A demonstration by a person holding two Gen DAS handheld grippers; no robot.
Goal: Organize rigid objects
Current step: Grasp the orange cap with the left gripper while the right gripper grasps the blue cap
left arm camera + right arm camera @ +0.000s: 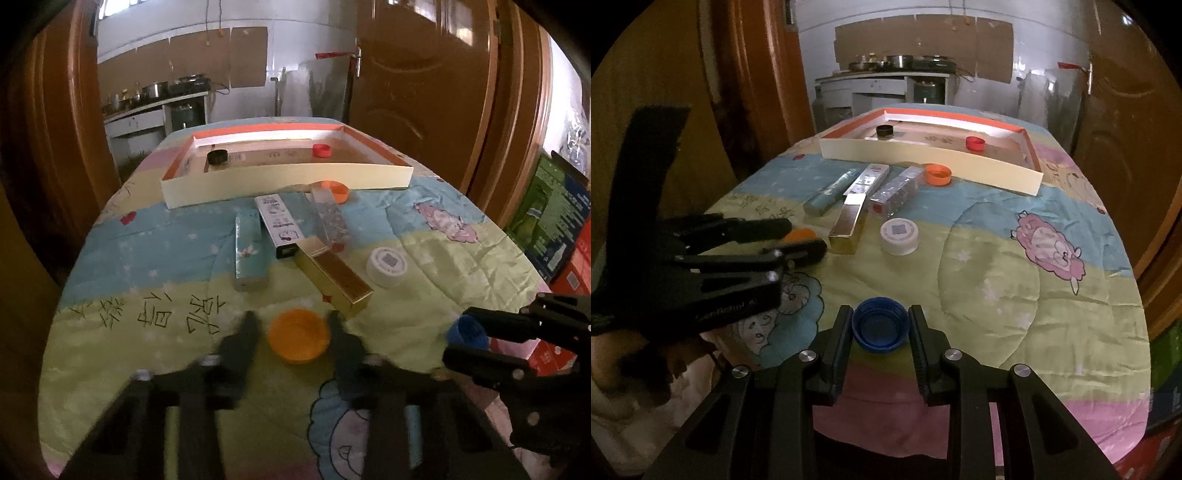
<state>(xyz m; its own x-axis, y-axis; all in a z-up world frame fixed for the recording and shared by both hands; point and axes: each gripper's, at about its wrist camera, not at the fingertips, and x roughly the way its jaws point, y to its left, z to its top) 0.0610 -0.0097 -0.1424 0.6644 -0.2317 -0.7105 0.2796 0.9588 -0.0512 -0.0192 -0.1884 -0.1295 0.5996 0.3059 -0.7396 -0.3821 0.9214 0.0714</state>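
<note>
While both jaws clamp caps, left (293, 325) orange cap (298, 335), right (880, 317) blue cap (880, 329), gold box (334, 271) just beyond.

Orange cap (298, 335), blue cap (880, 329)

- orange cap (299, 335) – open side up on the quilt, near edge
- blue cap (880, 328) – open side up too
- gold box (334, 271), teal box (248, 246), white printed box (277, 220), clear box (329, 218) – lying flat, clustered mid-table
- white lid (388, 266) just beside the gold box
- black cap (217, 157) and red cap (321, 150) sit inside the tray (288, 177)
</note>
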